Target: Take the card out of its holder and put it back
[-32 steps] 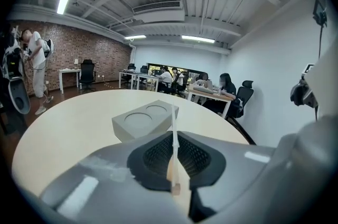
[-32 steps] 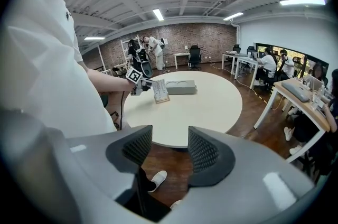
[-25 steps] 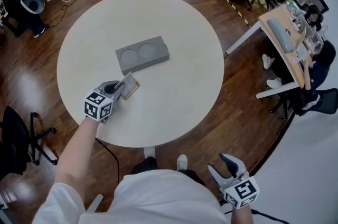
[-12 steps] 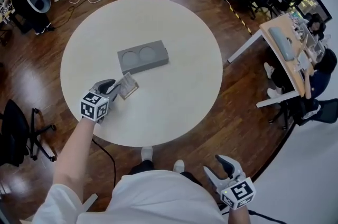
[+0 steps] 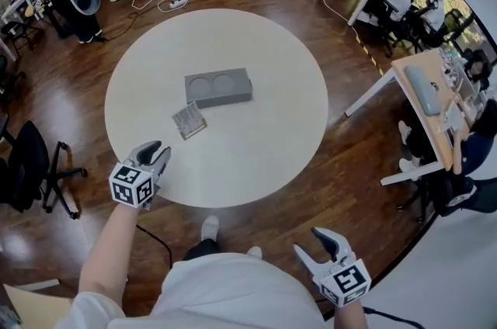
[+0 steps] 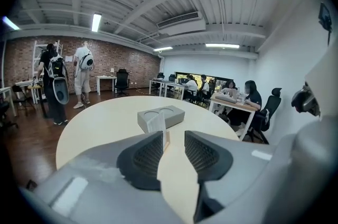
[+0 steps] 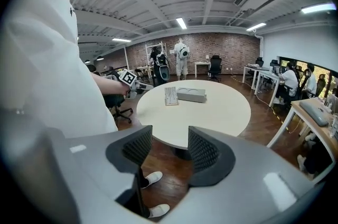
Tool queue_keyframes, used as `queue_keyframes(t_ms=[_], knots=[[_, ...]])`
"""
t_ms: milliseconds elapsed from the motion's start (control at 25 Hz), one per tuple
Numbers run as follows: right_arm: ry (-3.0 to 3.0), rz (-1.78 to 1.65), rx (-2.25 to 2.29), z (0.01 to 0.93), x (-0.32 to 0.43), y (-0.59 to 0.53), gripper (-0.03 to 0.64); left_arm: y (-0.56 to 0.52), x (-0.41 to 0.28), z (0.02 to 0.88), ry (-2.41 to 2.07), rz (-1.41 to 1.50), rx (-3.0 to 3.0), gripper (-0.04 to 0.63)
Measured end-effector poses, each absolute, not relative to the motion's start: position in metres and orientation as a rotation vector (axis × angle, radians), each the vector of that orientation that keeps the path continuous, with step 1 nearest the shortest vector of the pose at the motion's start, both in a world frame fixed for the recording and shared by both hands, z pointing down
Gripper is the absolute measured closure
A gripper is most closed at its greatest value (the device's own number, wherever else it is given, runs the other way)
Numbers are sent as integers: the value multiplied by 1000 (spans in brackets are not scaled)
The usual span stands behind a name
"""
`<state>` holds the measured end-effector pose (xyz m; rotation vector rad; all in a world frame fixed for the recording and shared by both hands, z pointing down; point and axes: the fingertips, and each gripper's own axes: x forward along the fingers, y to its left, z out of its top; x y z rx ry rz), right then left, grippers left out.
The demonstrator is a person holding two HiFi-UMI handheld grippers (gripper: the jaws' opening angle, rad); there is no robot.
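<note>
Head view, card: the card (image 5: 189,120) stood in its holder (image 5: 196,130) on the tabletop (image 5: 256,141), just beside the grey block (image 5: 219,88), with nothing touching it.
Head view, left gripper: your left gripper (image 5: 155,153) hung at the tabletop's near edge, apart from the card.
Left gripper view, jaws: they had just been opening and stood apart with nothing between them; the card (image 6: 157,123) lay straight ahead.
Right gripper view, jaws: your right gripper (image 7: 170,138) stood apart and empty, well off the tabletop.
Step, as judged: letting go after the return.
Doing it well: jaws wide and a straight path back, so no pad clipped the card or tipped its holder.
</note>
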<state>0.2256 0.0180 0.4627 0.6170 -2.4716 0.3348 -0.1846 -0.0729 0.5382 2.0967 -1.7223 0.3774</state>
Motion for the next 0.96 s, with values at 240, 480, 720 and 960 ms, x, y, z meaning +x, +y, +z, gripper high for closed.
queue_keyframes(t_ms=[240, 480, 720, 960], knots=[[-2514, 297, 481, 462, 243, 31, 399, -3, -126, 537, -1740, 322, 2023, 459], [-2537, 268, 358, 473, 262, 52, 400, 56, -86, 553, -1763, 321, 1948, 460], [-2546, 256, 324, 477, 284, 63, 400, 92, -64, 566, -1777, 334, 1885, 460], [-2555, 254, 316, 476, 289, 71, 402, 94, -60, 557, -1794, 325, 1888, 460]])
